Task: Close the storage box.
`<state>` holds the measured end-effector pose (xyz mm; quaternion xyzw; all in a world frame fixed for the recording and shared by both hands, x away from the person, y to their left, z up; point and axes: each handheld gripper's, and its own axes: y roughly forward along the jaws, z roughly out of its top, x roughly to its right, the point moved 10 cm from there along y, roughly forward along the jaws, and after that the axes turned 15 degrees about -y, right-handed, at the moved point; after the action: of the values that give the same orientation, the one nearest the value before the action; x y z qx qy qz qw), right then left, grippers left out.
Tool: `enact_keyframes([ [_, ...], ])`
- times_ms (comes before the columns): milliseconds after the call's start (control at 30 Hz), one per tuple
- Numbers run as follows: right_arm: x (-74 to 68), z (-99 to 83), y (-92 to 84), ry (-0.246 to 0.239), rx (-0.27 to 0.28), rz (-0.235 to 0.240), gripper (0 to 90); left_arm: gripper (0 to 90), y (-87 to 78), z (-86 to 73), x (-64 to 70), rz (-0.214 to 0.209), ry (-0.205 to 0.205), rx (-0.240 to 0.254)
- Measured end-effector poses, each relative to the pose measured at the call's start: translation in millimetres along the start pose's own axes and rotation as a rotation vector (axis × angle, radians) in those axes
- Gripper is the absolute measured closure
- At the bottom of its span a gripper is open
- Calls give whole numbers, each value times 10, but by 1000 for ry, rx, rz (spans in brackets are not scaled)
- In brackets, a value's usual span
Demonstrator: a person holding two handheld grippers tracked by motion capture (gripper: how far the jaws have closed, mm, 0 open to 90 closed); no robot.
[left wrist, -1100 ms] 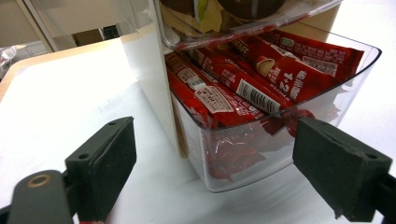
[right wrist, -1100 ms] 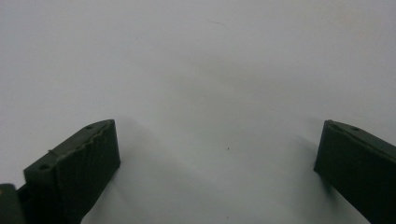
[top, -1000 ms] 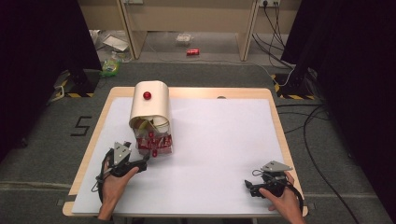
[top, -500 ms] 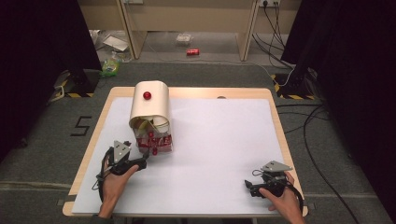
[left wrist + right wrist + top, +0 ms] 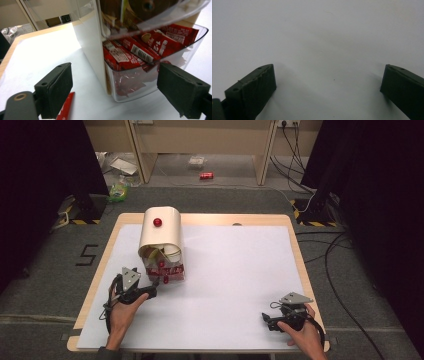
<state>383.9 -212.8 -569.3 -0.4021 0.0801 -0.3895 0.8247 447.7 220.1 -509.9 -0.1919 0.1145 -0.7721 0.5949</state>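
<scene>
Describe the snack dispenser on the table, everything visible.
The snack dispenser stands upright at the table's far left: a cream, arched body with a red knob on top. At its front sits a clear plastic tray full of red wrapped bars. One red packet lies on the white mat beside it. The left gripper is open just before it, not touching.

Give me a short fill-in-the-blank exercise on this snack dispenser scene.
1. The packets in the dispenser's clear tray are ____ in colour.
2. The left gripper faces the tray with its jaws ____.
3. The knob on top of the dispenser is ____.
4. The right gripper rests on the ____ mat.

Missing words: red; open; red; white
</scene>
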Motion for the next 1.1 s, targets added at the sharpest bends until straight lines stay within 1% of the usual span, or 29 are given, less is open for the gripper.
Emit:
enact_keyframes([
  [133,0,0,0,0,0,0,2,128,24,-3,-12,1,-1,-4],
  [433,0,0,0,0,0,0,2,127,71,16,-30,3,-12,4],
  [500,0,0,0,0,0,0,2,130,82,14,-45,13,-6,2],
  [600,0,0,0,0,0,0,2,129,99,6,-67,17,-9,-3],
  [800,0,0,0,0,0,0,2,100,112,10,-82,21,-17,-4],
  [833,0,0,0,0,0,0,2,93,118,19,-88,21,-10,0],
  [933,0,0,0,0,0,0,2,79,121,21,-92,27,-7,0],
  [1033,0,0,0,0,0,0,2,85,116,16,-88,28,-7,-1],
  [1100,0,0,0,0,0,0,2,111,104,-6,-63,17,-13,-11],
])
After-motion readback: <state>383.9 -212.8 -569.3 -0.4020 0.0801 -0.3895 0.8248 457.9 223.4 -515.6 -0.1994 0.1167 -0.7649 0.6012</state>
